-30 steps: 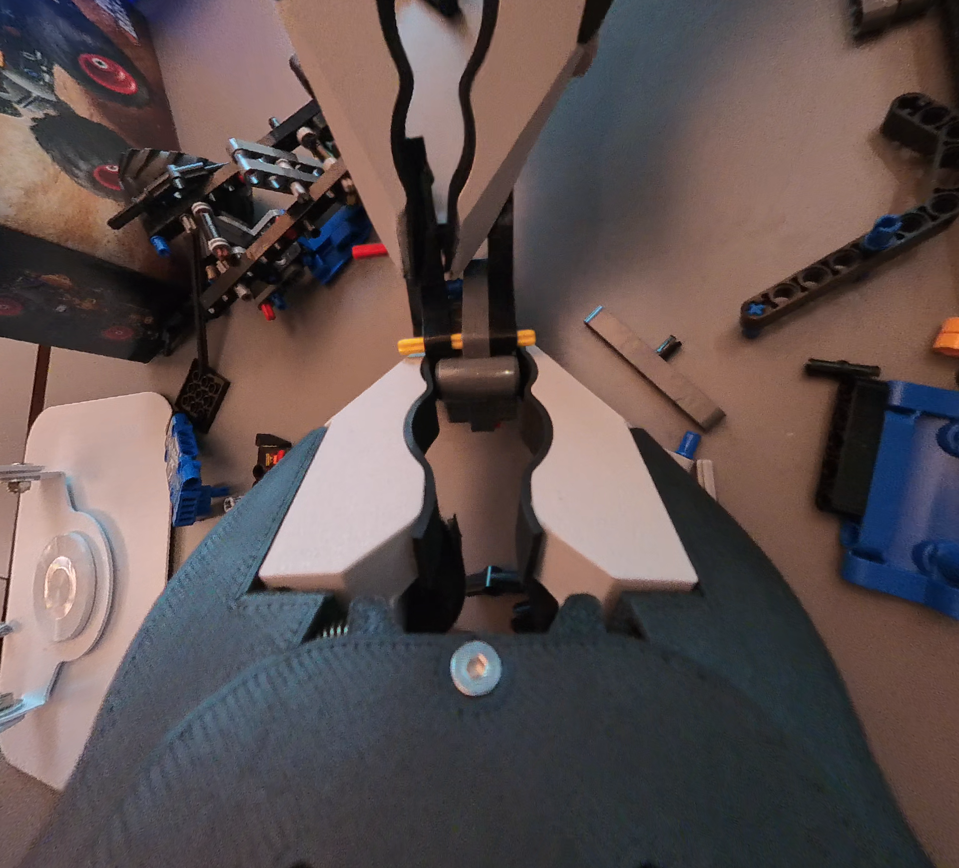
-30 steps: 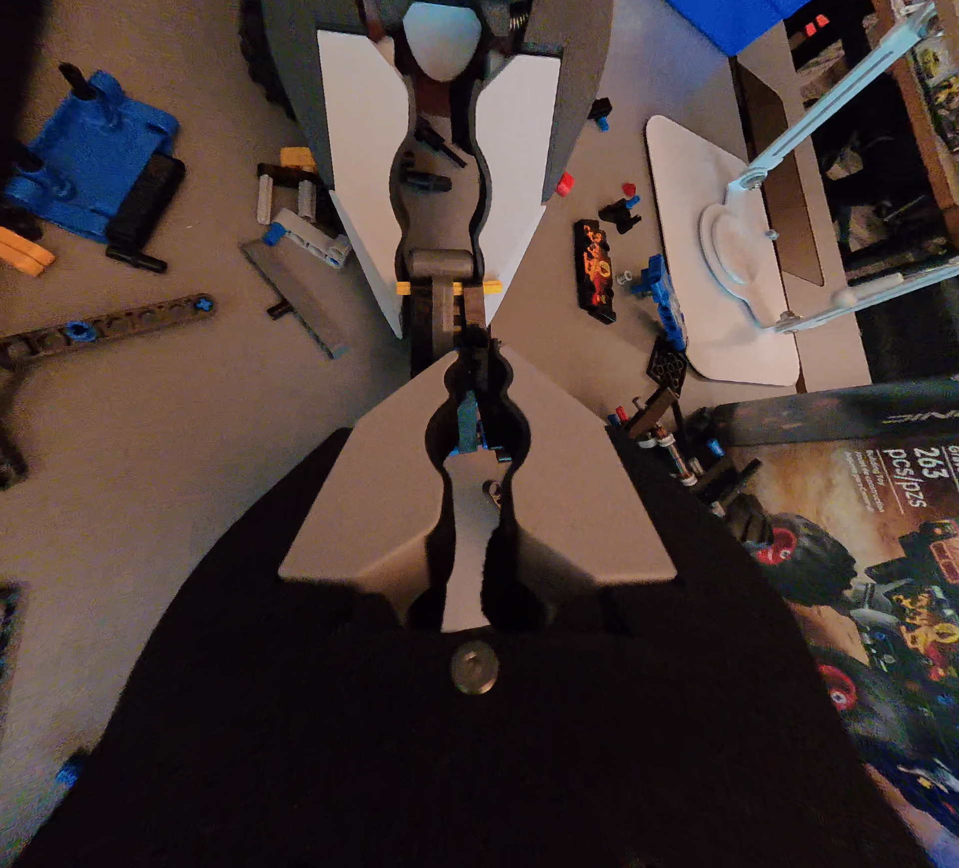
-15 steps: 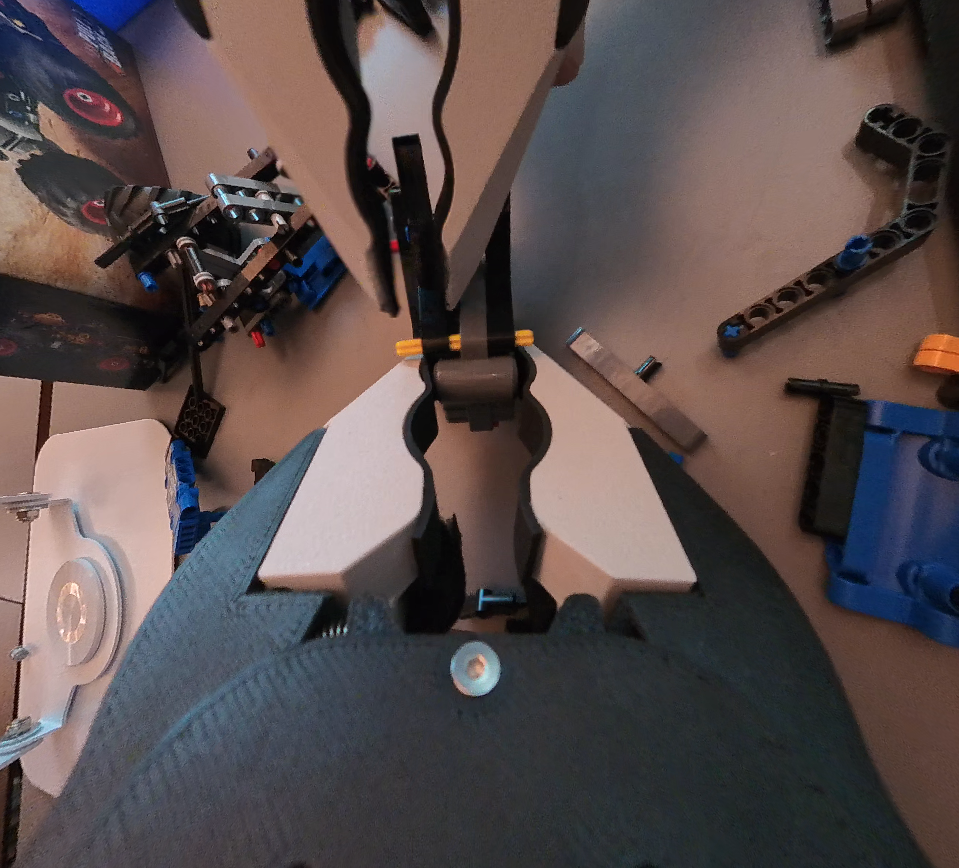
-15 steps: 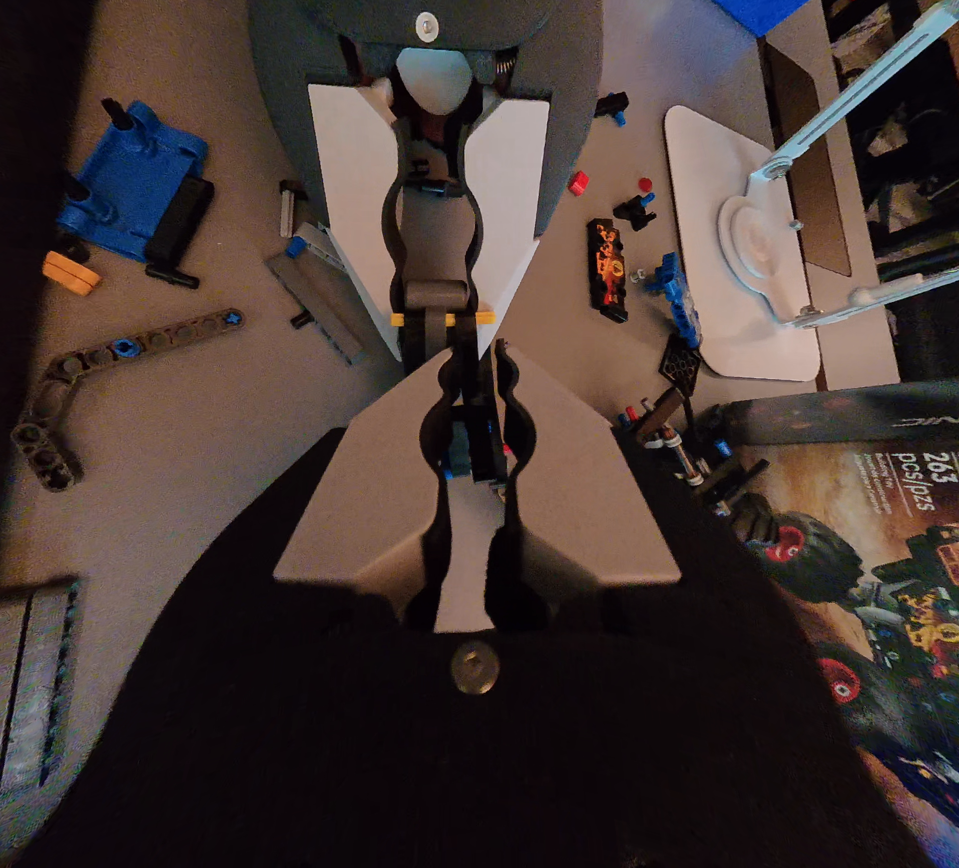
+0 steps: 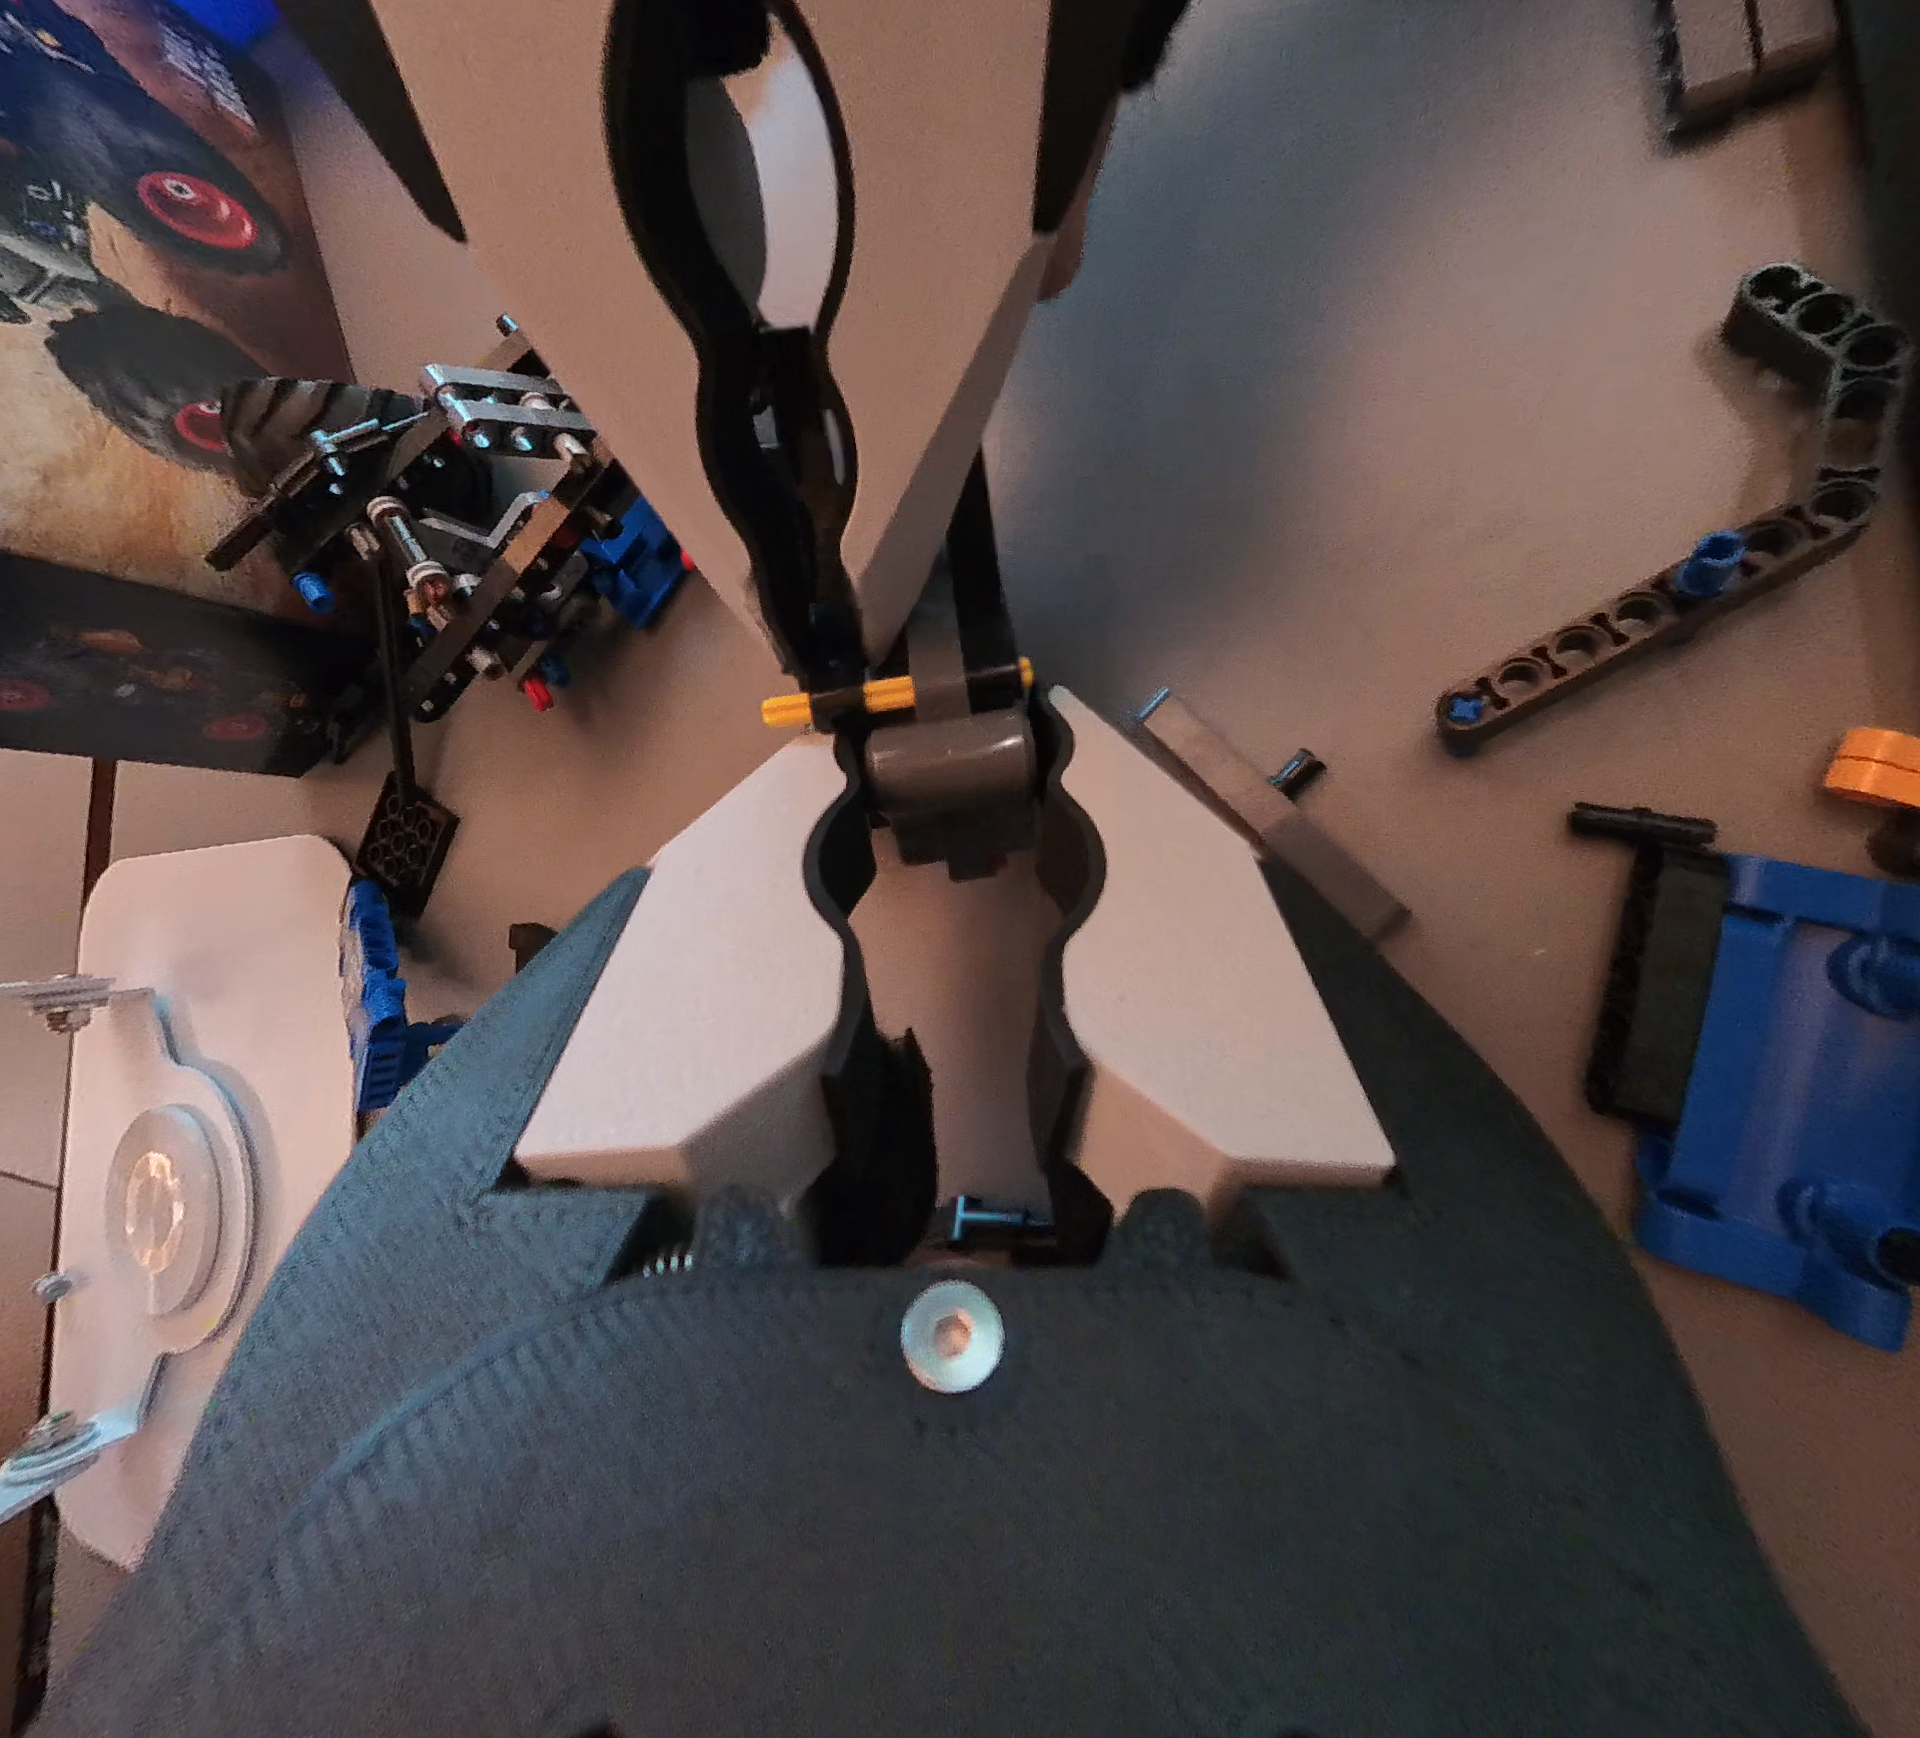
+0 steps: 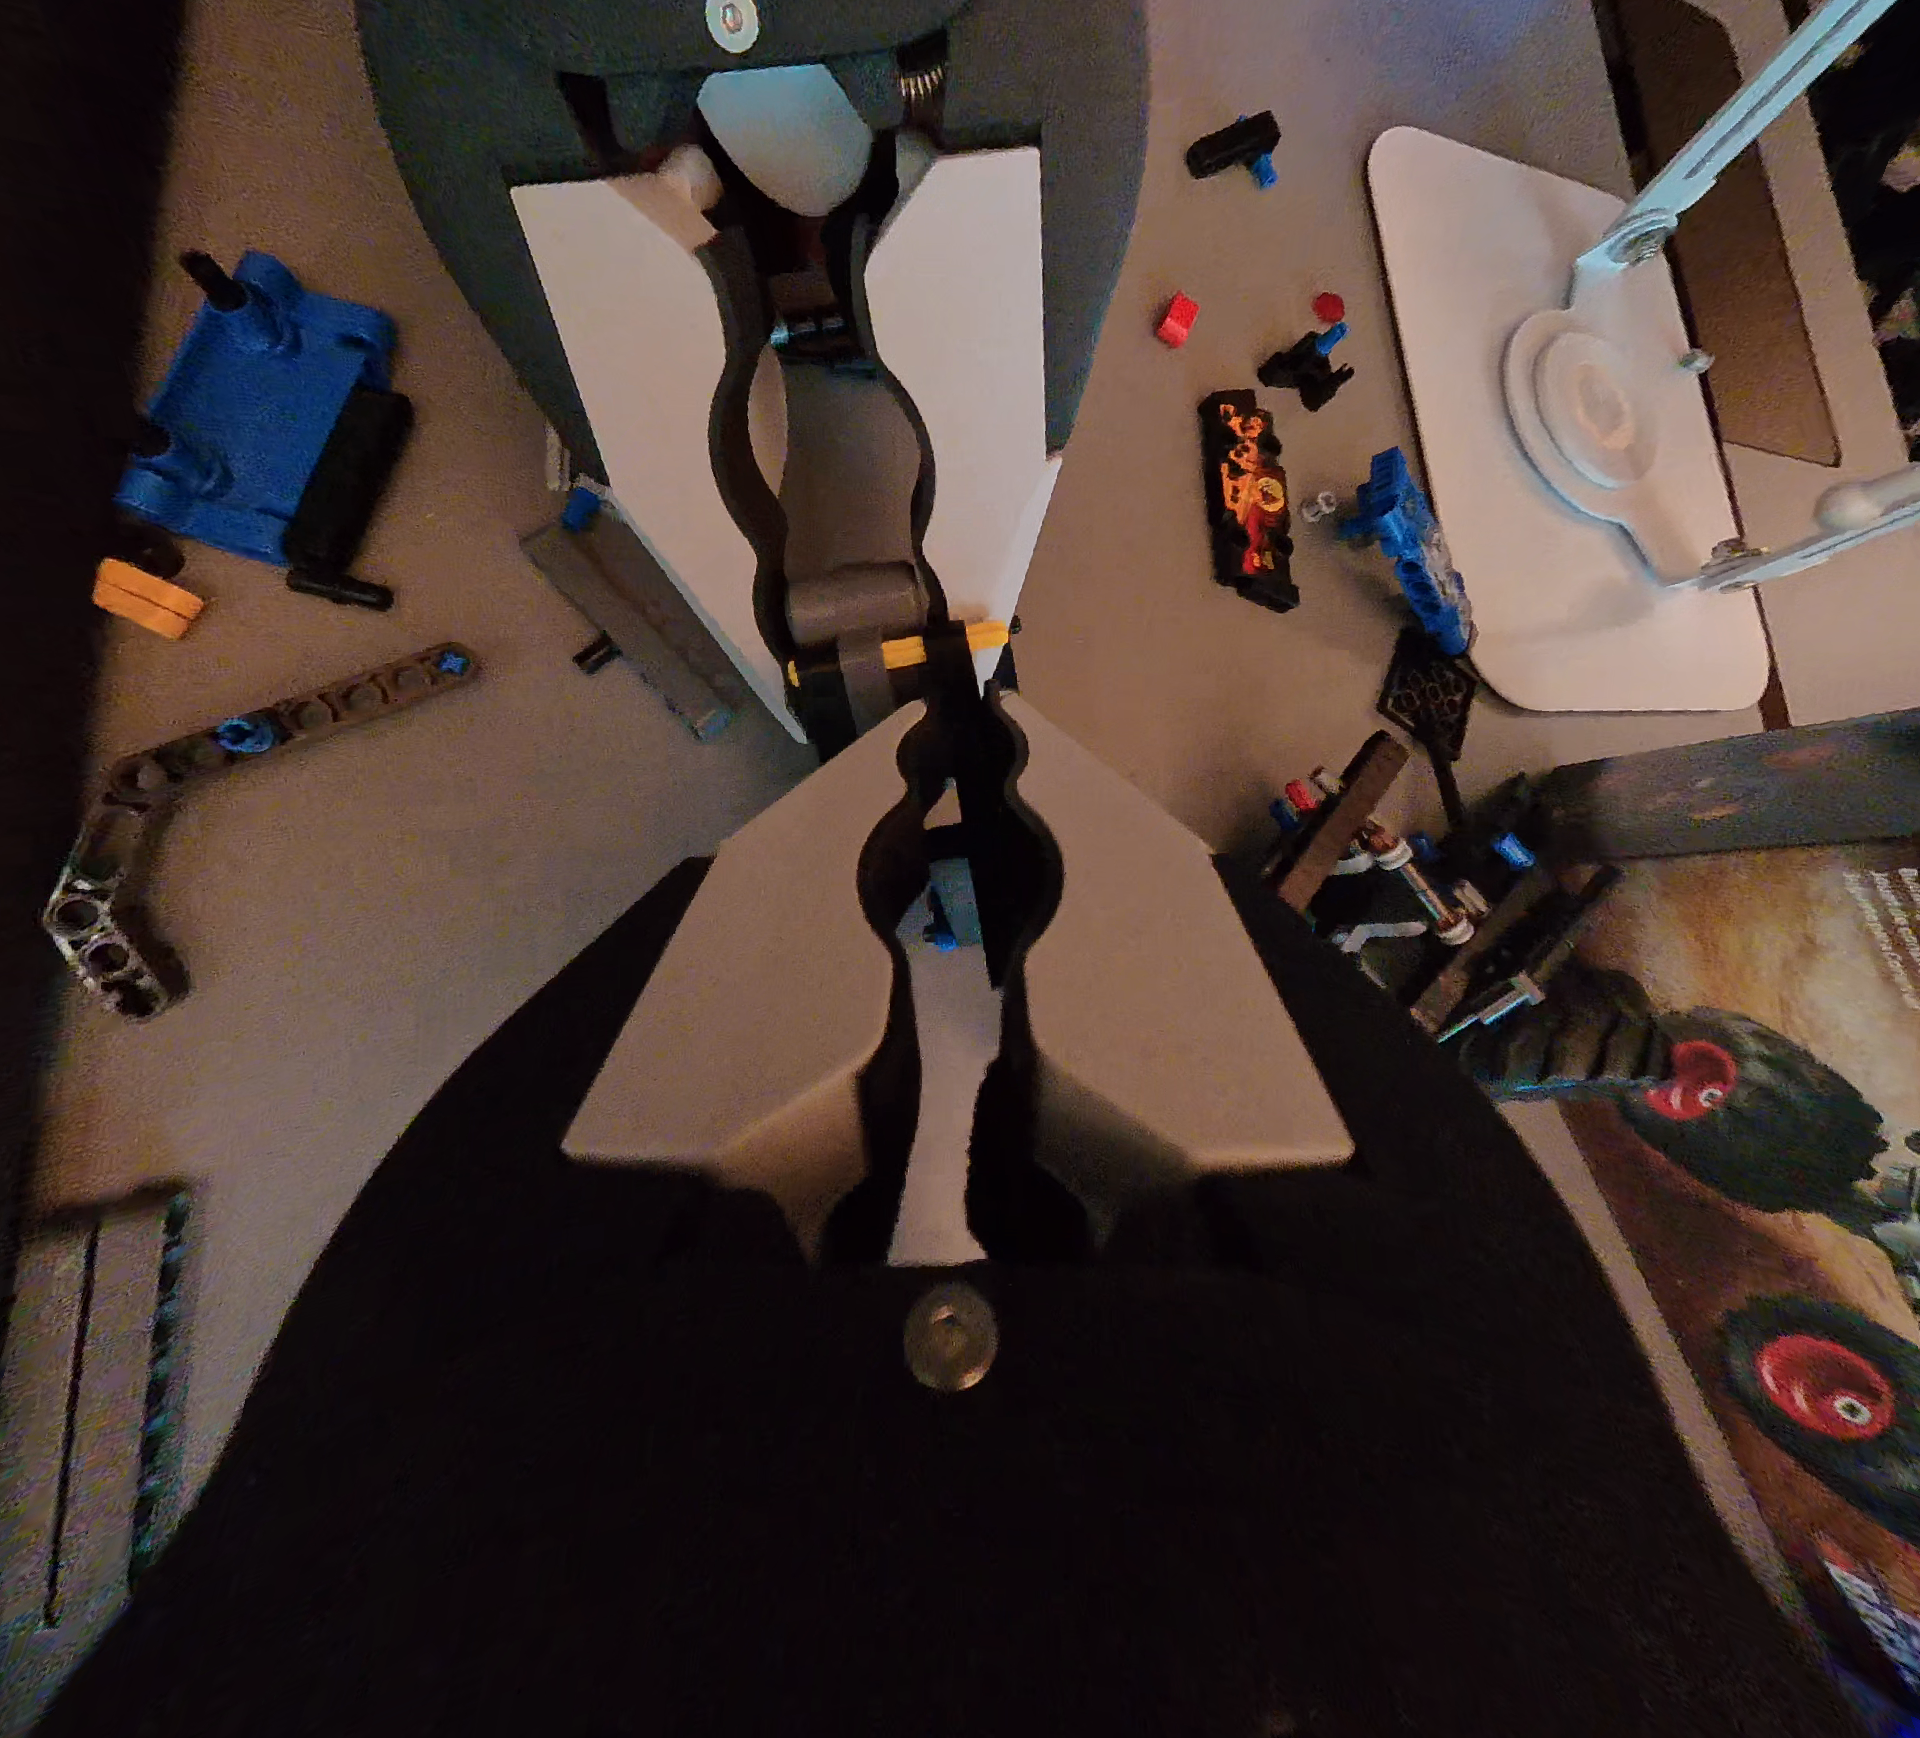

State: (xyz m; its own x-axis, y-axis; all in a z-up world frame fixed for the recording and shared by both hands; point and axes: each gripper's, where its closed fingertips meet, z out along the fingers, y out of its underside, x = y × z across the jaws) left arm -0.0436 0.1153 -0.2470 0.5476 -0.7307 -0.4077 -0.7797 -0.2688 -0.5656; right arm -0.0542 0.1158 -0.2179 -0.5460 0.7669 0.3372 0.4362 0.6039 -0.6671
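**Two grippers met tip to tip over a small brick assembly**

A dark grey rounded plastic brick piece is clamped between the narrowly set jaws of the left gripper, right at the fingertips. A thin yellow plastic axle is passed crosswise through the black beams that rise from this piece. The right gripper is brought in from the opposite side, its tips touching the same assembly; its jaws are drawn narrow around one black beam, and a small grey and blue part is seen farther back between its fingers. The whole assembly is held in the air above the grey tabletop, between the two grippers.

On the tabletop, a large blue plastic frame piece with a black strip along its edge is seen to one side, with an orange rounded piece just beside it. A long dark grey angled beam with holes is laid near them, a blue pin being set in one hole. A flat grey strip is partly hidden behind the left gripper's finger. On the other side, a partly built black and silver brick chassis is placed against a printed cardboard box showing a monster truck. A white rounded stand base is seen near that box. A black tile with flame print and small red pieces are scattered between the grippers and the stand base.
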